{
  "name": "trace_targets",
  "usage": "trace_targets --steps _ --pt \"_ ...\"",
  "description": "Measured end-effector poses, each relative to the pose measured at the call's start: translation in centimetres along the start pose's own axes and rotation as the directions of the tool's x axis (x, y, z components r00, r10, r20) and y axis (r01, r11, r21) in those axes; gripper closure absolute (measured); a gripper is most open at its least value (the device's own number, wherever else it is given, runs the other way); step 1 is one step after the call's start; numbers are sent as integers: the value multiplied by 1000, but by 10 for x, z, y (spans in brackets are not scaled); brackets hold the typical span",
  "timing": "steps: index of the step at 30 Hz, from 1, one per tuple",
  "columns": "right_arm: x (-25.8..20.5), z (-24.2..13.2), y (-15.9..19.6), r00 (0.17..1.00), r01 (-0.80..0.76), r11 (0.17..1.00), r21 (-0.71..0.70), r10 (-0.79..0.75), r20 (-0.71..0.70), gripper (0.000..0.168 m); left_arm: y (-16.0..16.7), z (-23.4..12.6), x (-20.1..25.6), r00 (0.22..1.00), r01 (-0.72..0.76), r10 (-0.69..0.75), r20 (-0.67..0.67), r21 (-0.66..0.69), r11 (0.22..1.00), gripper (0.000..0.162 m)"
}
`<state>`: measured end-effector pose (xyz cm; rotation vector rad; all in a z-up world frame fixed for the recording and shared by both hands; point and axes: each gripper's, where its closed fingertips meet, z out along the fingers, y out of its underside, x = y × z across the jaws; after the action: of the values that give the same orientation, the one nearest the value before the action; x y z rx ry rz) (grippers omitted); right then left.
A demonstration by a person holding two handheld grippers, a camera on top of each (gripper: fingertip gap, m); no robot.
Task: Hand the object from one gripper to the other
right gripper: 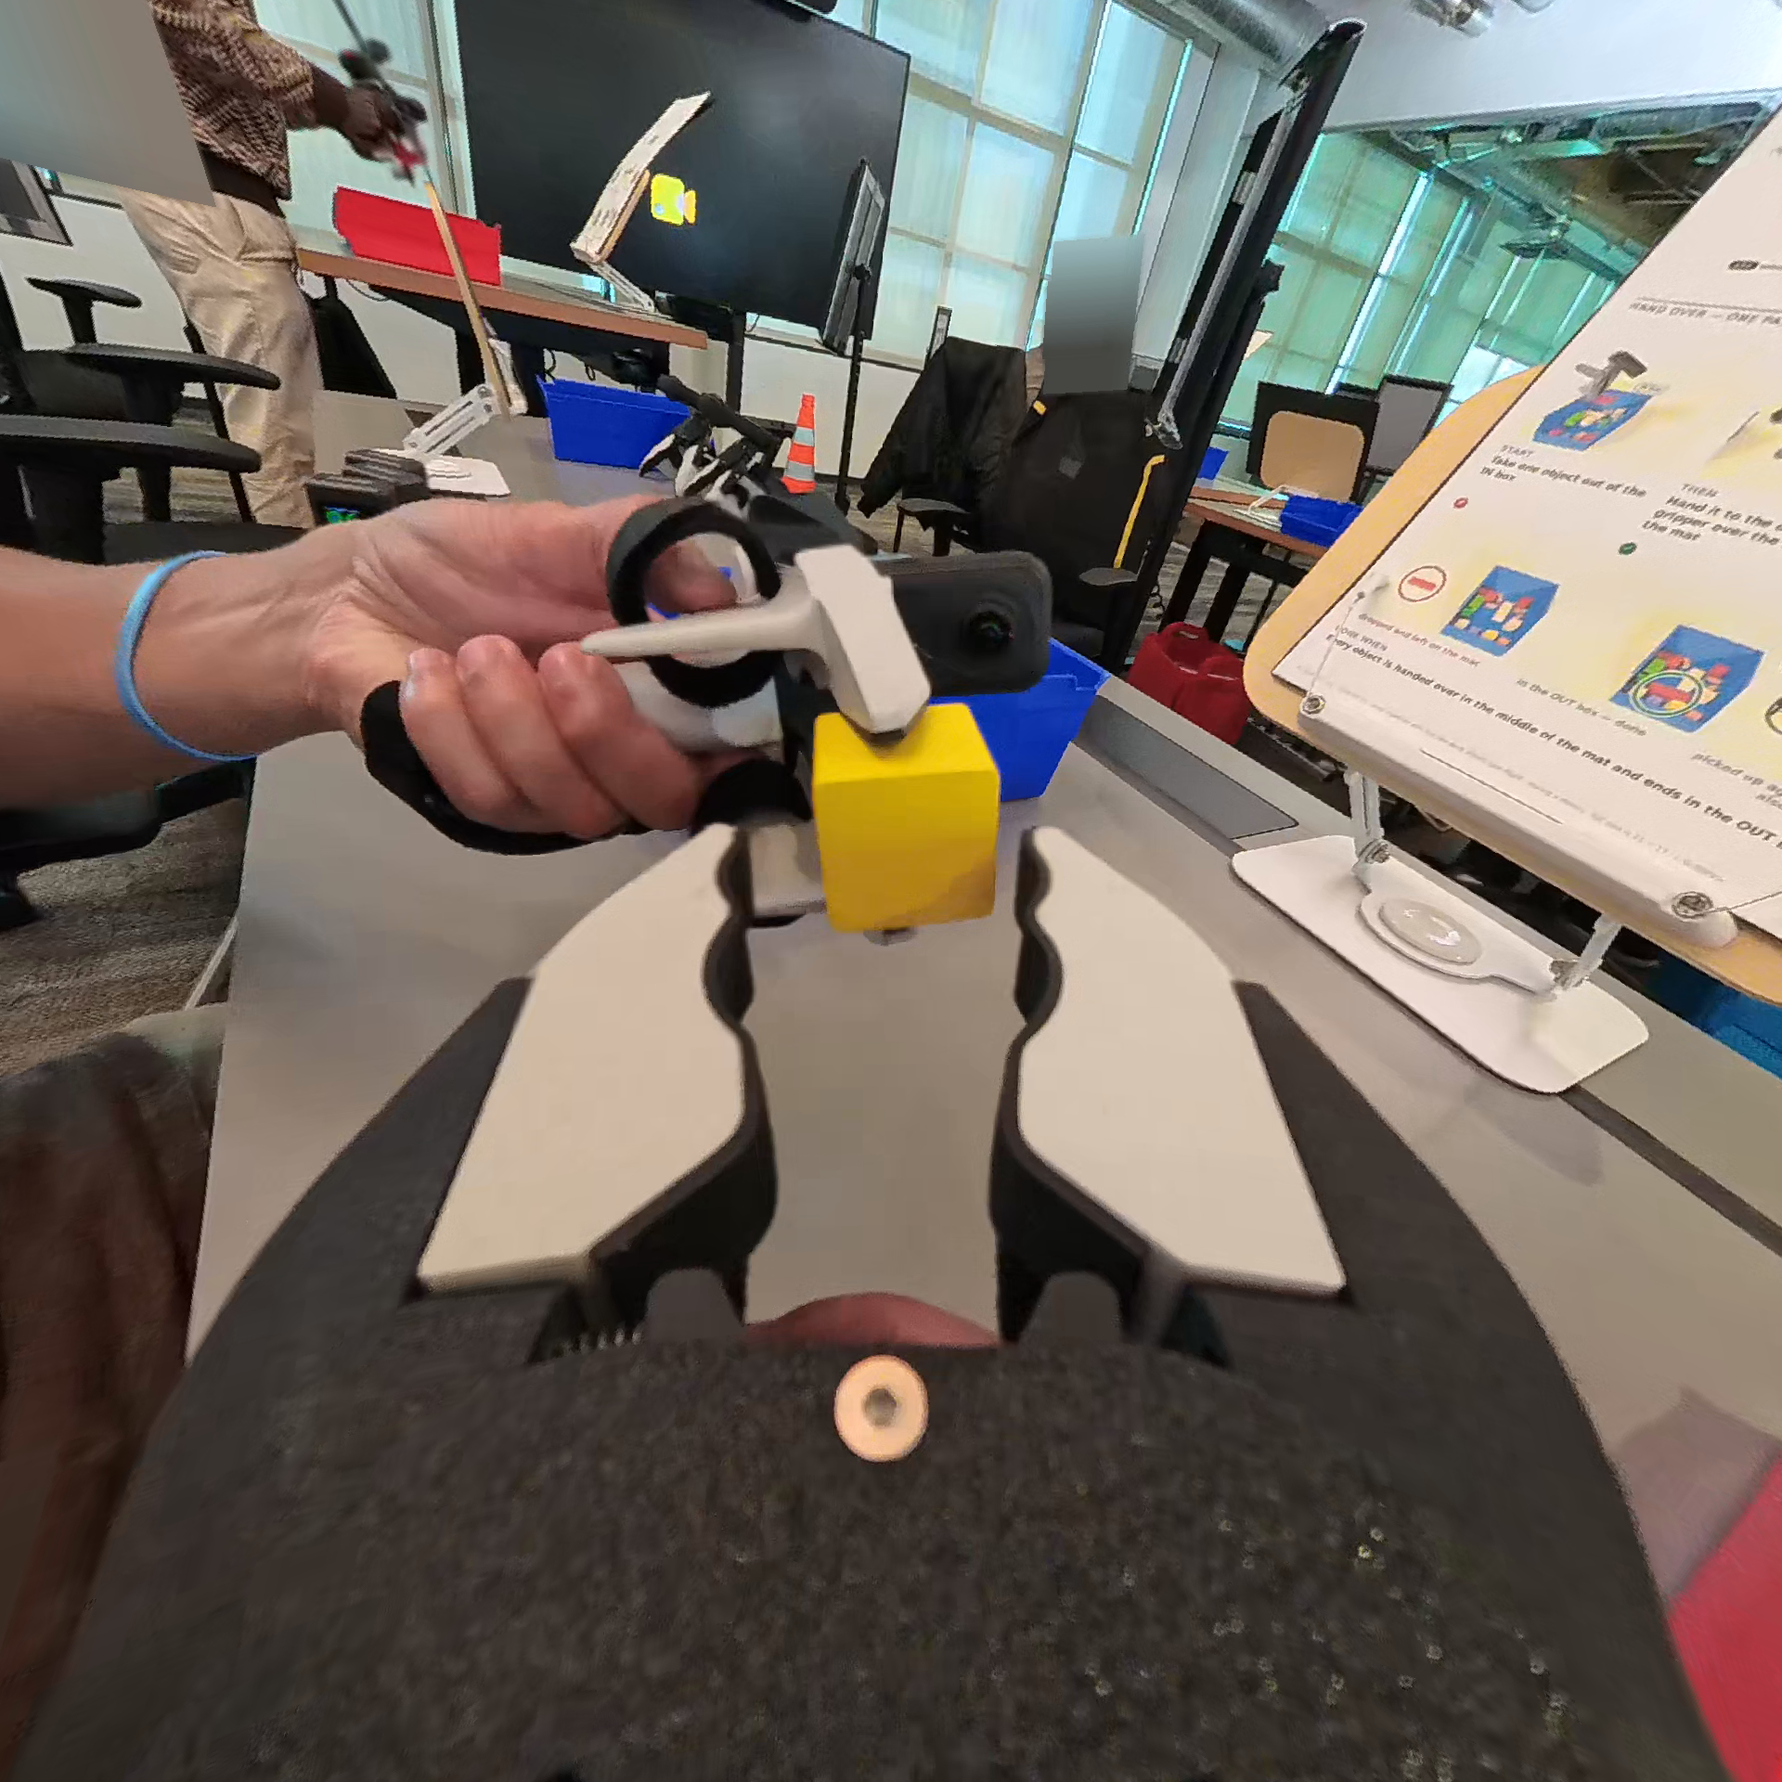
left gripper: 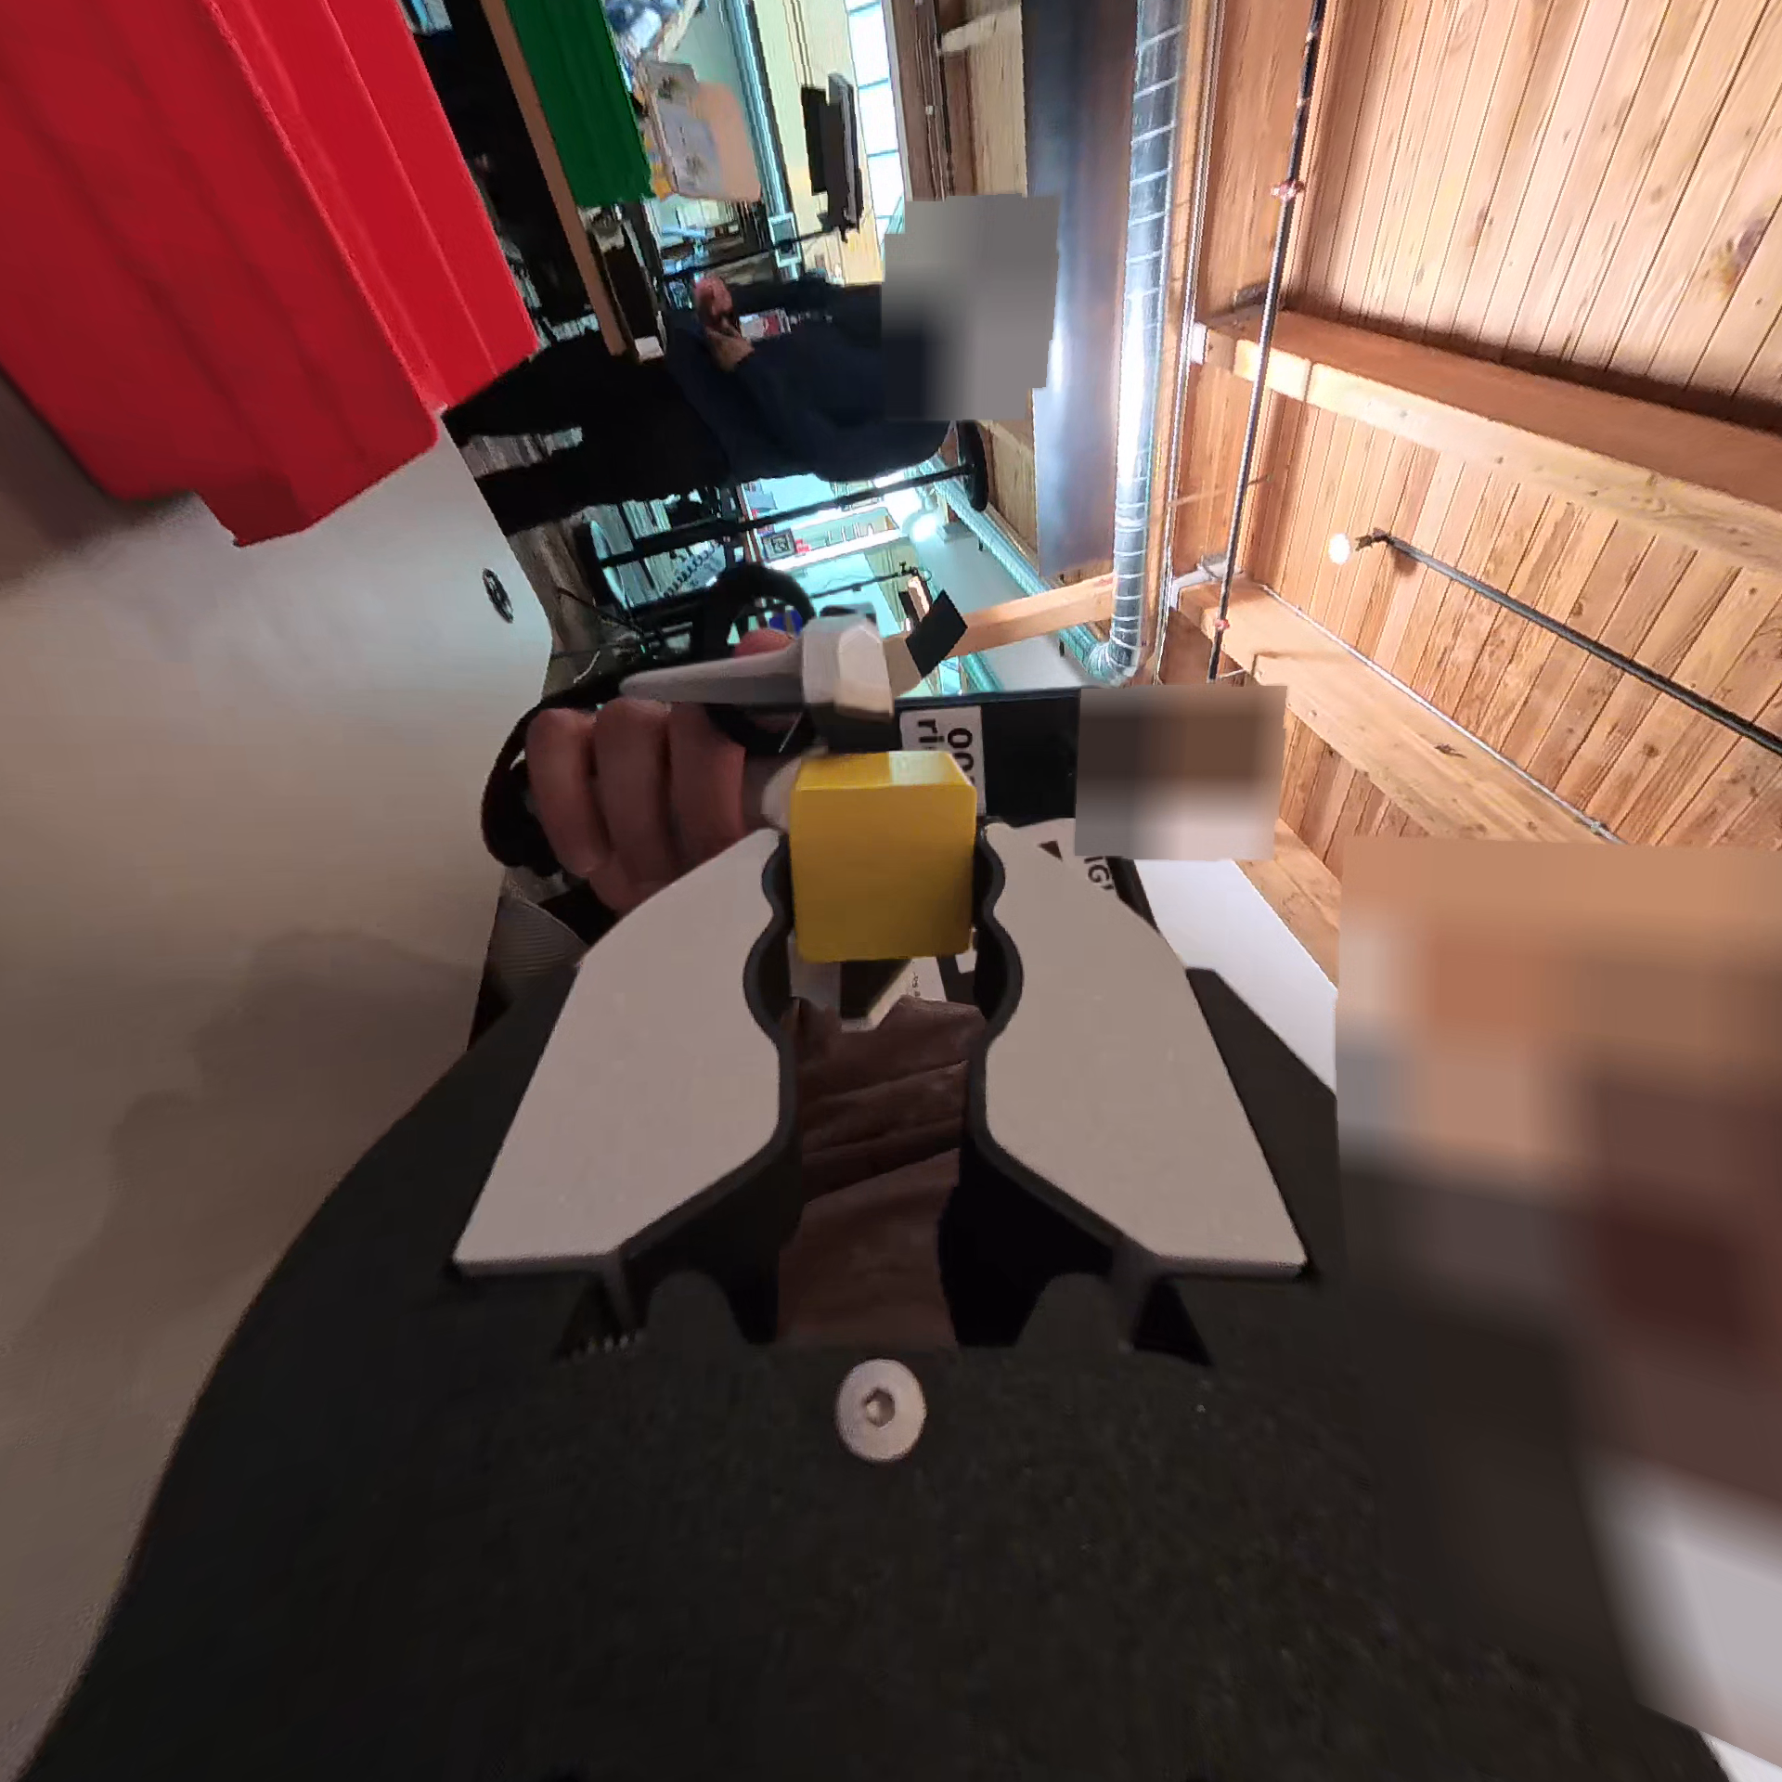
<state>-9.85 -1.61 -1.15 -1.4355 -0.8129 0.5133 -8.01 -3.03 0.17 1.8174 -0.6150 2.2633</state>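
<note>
Right tongs point(right gripper: 881, 841): released, jaws wide, one tip on each side of the block.
Block point(right gripper: 906, 820): yellow, near-cubic, so no long axis to line up. It sits dead ahead at my right tongs' mouth, above the tabletop point(right gripper: 386, 916).
Left tongs point(left gripper: 882, 850): clenched on the block, turned crosswise to the right pair, which leaves the side faces free.
Nearer: the right tongs. I judge a short push forward, then a squeeze.
Writing: a printed label on the right gripper, and beyond it an instruction sheet point(right gripper: 1543, 627) on a stand. No brand seen.

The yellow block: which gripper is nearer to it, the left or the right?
Left. The left gripper is shut on the yellow block. The right gripper is open in front of it, not touching.
</note>
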Motion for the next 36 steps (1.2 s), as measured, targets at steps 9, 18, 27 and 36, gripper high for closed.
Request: trace_targets --steps 9,18,27,36 --pt "-3 -27 8 998 -24 1000 -16 23 -50 135 38 -15 -13 987 -143 146 69 -51 988 100" --pt "154 -133 18 871 -211 933 -290 45 -490 135 112 -101 -60 727 -514 478 492 -72 855 108" --pt "297 -111 149 782 -582 501 -641 128 -610 134 117 -115 -81 657 -552 500 565 -91 829 112" --pt "333 -101 231 719 -695 76 -715 40 -694 134 116 -124 -81 653 -548 490 578 -86 832 112"
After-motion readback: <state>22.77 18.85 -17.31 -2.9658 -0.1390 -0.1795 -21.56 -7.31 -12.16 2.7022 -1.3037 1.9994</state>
